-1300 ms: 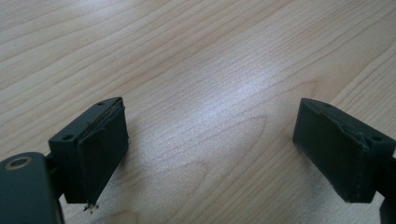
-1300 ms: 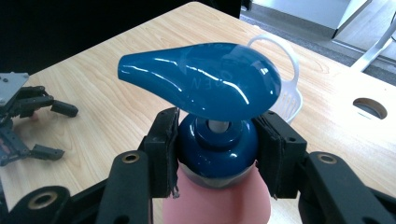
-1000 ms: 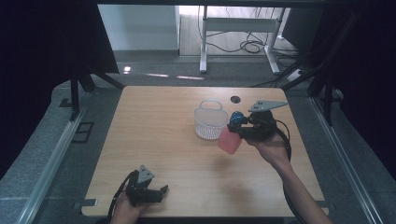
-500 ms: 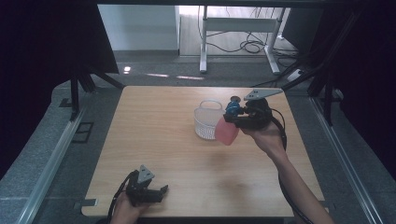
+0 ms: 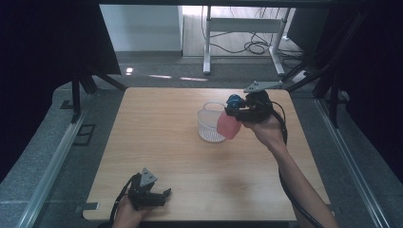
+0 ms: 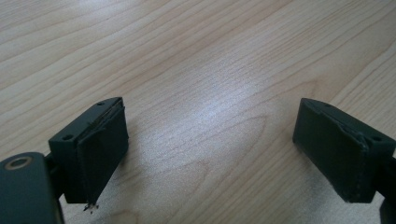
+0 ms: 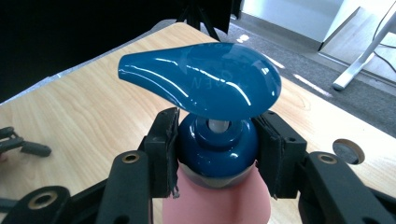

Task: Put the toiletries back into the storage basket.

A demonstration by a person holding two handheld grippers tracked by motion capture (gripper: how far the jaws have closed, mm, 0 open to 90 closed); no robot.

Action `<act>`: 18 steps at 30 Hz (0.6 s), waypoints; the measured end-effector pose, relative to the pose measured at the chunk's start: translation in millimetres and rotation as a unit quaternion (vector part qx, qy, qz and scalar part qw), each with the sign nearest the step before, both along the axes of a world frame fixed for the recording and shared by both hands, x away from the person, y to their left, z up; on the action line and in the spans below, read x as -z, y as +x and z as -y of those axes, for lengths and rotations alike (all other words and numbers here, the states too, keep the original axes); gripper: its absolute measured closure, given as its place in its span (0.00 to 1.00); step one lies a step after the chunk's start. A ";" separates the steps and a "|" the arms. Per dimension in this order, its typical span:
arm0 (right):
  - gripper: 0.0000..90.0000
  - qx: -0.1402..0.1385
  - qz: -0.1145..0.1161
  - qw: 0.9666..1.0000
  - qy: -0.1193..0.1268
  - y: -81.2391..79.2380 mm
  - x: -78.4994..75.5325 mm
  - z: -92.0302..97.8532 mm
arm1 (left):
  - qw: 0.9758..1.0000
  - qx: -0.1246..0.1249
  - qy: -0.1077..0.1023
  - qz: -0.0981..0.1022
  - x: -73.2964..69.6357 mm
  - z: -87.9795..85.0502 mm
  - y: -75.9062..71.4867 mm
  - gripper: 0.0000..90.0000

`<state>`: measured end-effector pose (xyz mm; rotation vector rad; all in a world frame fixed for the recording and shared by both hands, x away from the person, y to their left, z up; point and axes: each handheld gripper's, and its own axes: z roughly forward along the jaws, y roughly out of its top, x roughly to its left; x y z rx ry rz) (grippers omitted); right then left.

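Note:
A pink pump bottle (image 5: 228,126) with a glossy blue pump head (image 7: 205,84) hangs tilted above the table, right beside a clear ribbed tub (image 5: 208,127). My right gripper (image 5: 234,109) is shut on the bottle's blue collar (image 7: 217,149), one pad on each side. The bottle's pink body overlaps the tub's right rim in the high view; I cannot tell if they touch. My left gripper (image 5: 159,194) rests near the table's front left edge, held in a hand. Its jaws (image 6: 212,144) stand wide open over bare wood, nothing between them.
The wooden table (image 5: 161,133) has a round cable hole (image 7: 348,150) near its far edge. Black frame legs (image 5: 78,95) stand at the left and right sides. A white desk frame and cables (image 5: 256,45) lie on the floor beyond.
My right gripper has lifted the pump bottle and carried it away from the person, up beside the tub's rim. The left gripper has stayed still.

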<state>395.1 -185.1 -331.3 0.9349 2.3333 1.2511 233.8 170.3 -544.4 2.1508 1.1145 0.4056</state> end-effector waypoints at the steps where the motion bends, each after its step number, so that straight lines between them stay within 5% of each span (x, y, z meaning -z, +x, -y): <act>1: 0.59 0.001 0.001 1.000 0.001 1.5 -0.5 -0.6 | 1.000 0.000 0.000 0.000 0.0 0.0 0.0 0.11; 18: 0.59 0.019 0.011 1.000 -0.002 28.6 -2.2 -13.0 | 1.000 -0.001 -0.001 0.000 0.0 0.2 -0.1 0.11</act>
